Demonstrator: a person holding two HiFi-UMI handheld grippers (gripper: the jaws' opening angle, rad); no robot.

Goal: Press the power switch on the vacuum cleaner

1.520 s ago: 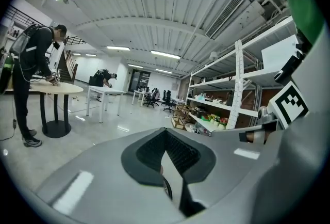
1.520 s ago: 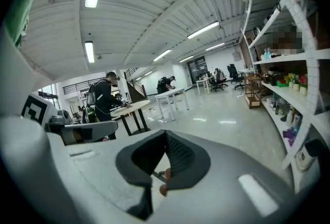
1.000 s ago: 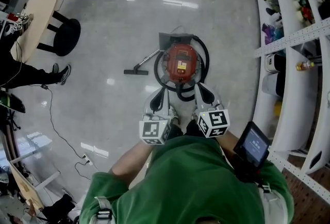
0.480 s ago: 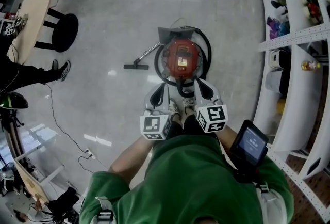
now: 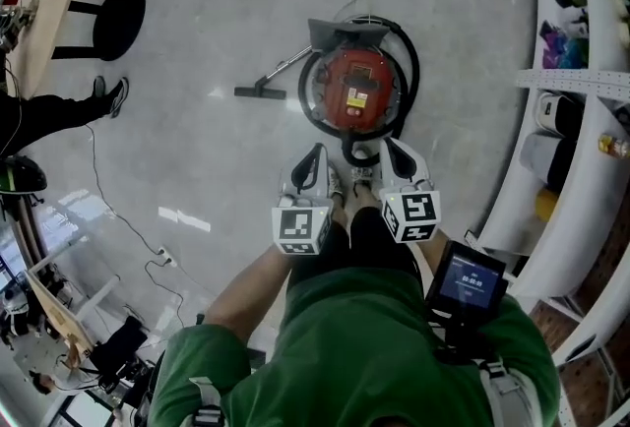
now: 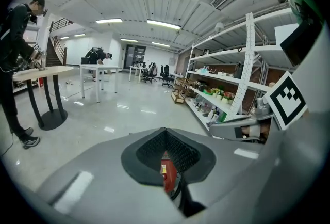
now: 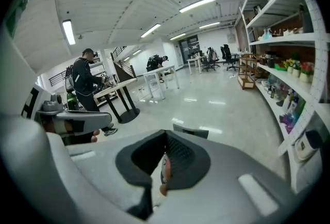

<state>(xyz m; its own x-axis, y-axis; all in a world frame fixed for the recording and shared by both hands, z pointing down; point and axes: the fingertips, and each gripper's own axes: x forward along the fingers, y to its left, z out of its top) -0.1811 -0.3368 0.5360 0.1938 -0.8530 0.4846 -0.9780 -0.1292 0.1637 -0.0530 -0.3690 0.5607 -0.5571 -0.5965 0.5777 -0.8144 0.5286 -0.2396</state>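
The vacuum cleaner (image 5: 359,91) is a red drum on the floor, ringed by a black hose, with its floor nozzle (image 5: 260,92) lying to the left. In the head view my left gripper (image 5: 318,152) and right gripper (image 5: 388,146) are held side by side just short of the drum's near edge, apart from it. Both are shut with nothing between the pads. A red sliver of the vacuum cleaner (image 6: 166,176) shows below the shut left gripper (image 6: 165,130). Only a thin strip of the drum (image 7: 164,171) shows past the right gripper (image 7: 165,132). I cannot make out the power switch.
Shelving (image 5: 581,71) full of goods runs along the right. A round table (image 5: 49,2) with a black stool (image 5: 123,17) and a standing person's shoe (image 5: 110,95) are at the upper left. A thin cable (image 5: 108,199) trails over the floor. A screen device (image 5: 468,282) rides on the right forearm.
The head view has shifted, so the vacuum sits higher and more to the right. Both grippers stay shut and keep about the same distance from the drum.
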